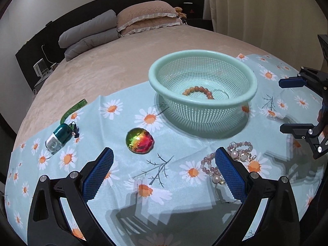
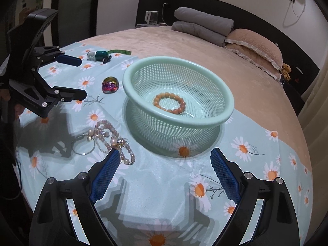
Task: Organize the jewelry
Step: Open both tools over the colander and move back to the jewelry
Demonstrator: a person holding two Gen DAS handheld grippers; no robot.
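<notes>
Both tongs, left (image 1: pixel 164 172) and right (image 2: pixel 165 173), gape wide and empty; with one orange bracelet (image 2: pixel 169 103) already in the basket (image 2: pixel 229 110), the pearl-bead pile (image 2: pixel 110 137) on the cloth probably needs gripping next.

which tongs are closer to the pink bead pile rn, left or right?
Toss-up. Left tongs have one finger right beside the pink bead pile; right tongs likewise have a fingertip at its edge. Both open, neither gripping.
</notes>
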